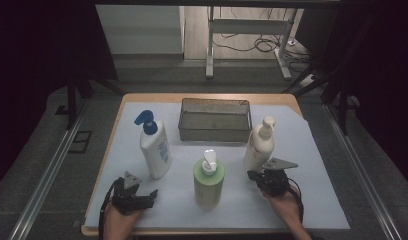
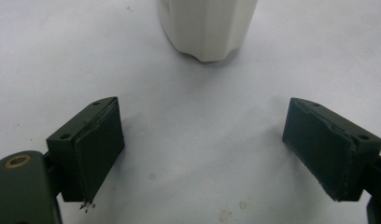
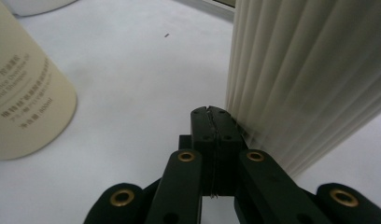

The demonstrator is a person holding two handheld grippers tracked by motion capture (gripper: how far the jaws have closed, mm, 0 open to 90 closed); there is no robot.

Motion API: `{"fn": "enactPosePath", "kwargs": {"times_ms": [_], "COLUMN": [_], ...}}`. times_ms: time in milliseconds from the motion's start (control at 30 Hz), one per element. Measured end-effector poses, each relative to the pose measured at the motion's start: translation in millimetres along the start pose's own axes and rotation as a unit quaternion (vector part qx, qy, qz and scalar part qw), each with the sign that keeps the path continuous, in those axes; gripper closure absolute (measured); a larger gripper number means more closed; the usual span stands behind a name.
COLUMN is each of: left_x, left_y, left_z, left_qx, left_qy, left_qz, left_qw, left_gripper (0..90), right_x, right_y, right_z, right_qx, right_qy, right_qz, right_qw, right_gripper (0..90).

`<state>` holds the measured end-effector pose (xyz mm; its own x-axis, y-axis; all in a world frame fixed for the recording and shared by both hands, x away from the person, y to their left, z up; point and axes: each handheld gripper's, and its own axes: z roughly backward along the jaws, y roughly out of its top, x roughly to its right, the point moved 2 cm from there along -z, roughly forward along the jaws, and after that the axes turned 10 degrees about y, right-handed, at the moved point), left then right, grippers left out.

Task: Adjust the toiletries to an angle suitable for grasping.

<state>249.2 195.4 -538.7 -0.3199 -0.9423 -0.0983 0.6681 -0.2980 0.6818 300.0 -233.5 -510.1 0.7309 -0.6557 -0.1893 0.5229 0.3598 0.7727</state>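
Three pump bottles stand on the white sheet: a white one with a blue pump [image 1: 155, 148] at left, a green one [image 1: 208, 182] in the middle, and a cream one [image 1: 259, 145] at right. My left gripper [image 1: 150, 195] rests near the front edge, below the white bottle. Its jaws are open and empty [image 2: 202, 140], and the white bottle's base [image 2: 207, 28] stands ahead of them. My right gripper [image 1: 253, 175] sits at the foot of the cream bottle. It is shut on nothing [image 3: 210, 112], its tips beside the ribbed cream wall [image 3: 310, 79].
A wire mesh basket [image 1: 215, 134] stands at the back centre of the table. The green bottle's printed side [image 3: 25, 93] rises left of my right gripper. The wooden table edge [image 1: 112, 145] borders the sheet, and metal rails run along both sides.
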Motion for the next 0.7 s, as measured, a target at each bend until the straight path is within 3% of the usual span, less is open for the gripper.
{"fn": "enactPosePath", "kwargs": {"times_ms": [700], "left_x": [-0.1], "left_y": [0.0], "left_z": [0.0], "left_qx": [0.000], "left_qy": [0.000], "left_qz": [0.000], "left_qw": [1.0000], "left_gripper": [12.1], "right_x": [31.9], "right_y": [-10.7], "right_z": [23.4], "right_qx": [0.001], "right_qy": [-0.037], "right_qz": [-0.022], "right_qw": [0.9991], "right_gripper": [89.2]}}
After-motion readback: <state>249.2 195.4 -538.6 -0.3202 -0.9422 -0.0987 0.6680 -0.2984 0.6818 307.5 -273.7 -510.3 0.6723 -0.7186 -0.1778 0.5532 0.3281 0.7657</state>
